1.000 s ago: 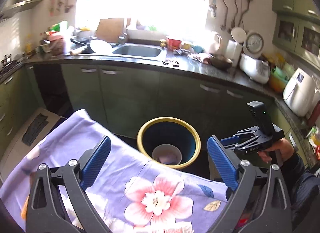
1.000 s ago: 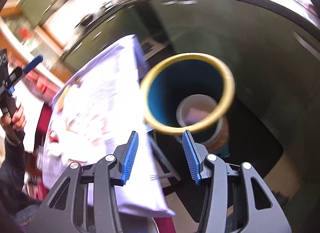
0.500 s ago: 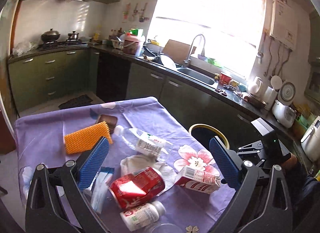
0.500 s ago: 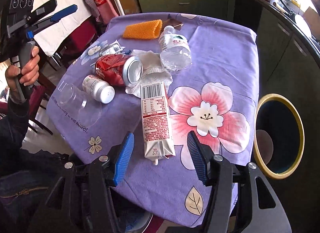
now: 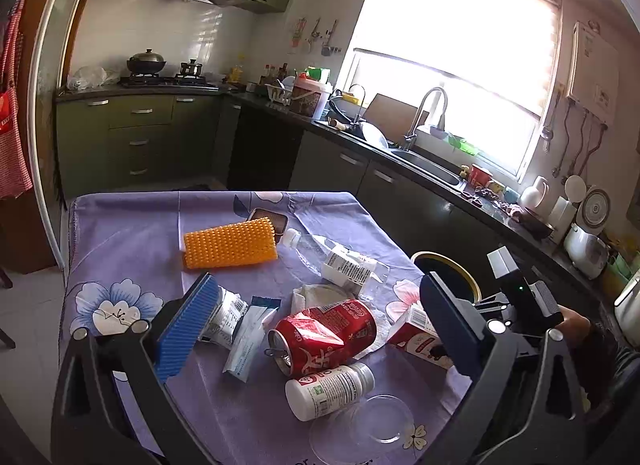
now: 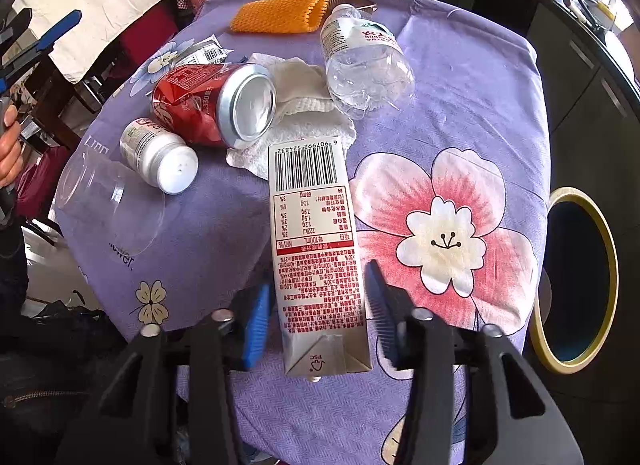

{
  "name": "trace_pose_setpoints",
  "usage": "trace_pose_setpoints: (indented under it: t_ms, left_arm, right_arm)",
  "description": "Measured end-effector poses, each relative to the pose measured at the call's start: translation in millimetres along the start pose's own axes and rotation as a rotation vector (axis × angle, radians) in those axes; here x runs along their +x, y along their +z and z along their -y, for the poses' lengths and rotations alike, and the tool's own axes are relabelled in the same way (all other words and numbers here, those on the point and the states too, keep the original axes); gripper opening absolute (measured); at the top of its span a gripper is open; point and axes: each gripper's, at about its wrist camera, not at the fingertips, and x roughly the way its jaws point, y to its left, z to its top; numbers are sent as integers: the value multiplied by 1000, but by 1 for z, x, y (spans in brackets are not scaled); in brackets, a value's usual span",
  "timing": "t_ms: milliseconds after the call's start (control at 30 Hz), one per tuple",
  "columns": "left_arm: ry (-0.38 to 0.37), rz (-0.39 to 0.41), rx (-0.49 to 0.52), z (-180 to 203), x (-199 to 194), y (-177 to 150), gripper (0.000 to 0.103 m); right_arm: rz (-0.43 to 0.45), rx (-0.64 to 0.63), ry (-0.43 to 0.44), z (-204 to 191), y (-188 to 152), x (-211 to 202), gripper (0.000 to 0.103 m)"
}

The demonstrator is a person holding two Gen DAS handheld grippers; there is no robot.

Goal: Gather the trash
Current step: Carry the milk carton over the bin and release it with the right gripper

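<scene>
Trash lies on a table under a purple flowered cloth (image 6: pixel 472 77). A red-and-white drink carton (image 6: pixel 316 249) lies flat; my right gripper (image 6: pixel 318 297) is open with a finger on each side of its near end. The carton also shows in the left wrist view (image 5: pixel 416 333). A crushed red can (image 6: pixel 212 101) (image 5: pixel 324 333), a white pill bottle (image 6: pixel 160 153) (image 5: pixel 328 389), a clear cup (image 6: pixel 112 205), a crumpled tissue (image 6: pixel 304 105), a clear water bottle (image 6: pixel 364 61) and wrappers (image 5: pixel 248 337) lie behind. My left gripper (image 5: pixel 320 329) is open above the pile.
A yellow-rimmed blue bin (image 6: pixel 576 277) stands on the floor right of the table; it shows in the left wrist view (image 5: pixel 452 269). An orange spiky mat (image 5: pixel 230 245) and a small brown tray (image 5: pixel 272 219) lie at the far side. Kitchen counters and sink stand beyond.
Both views swung from the bin to the table. My right gripper has moved down and forward until its fingers straddle the carton. My left gripper has drawn back over the pile.
</scene>
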Motion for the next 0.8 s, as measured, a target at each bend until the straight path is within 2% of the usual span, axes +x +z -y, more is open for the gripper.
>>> trace_pose_setpoints:
  t_ms: [133,300,433,533,700,800]
  left_arm:
    - [3,-6,7,1,1,-1,96]
    - [-1,-8,25,5,1,-1,96]
    - [-10,-10,54,14,2,0,96]
    - [-21,-14,75,22,3,0,96]
    - [-34,-22,101,32,3,-1,96]
    - [-34,-33,124,38,1,-3,96]
  right_arm:
    - [33,24,-7,3,-2,-9,35]
    - [123,111,-15,30,-12,-51,35]
    - [193,275,-114,93,-24,-88,35]
    - [183,417,-189,152,-32,-95,35]
    - [108,605,-237,240,-41,-67,35]
    - [83,678,-219,277,-46,-42,38]
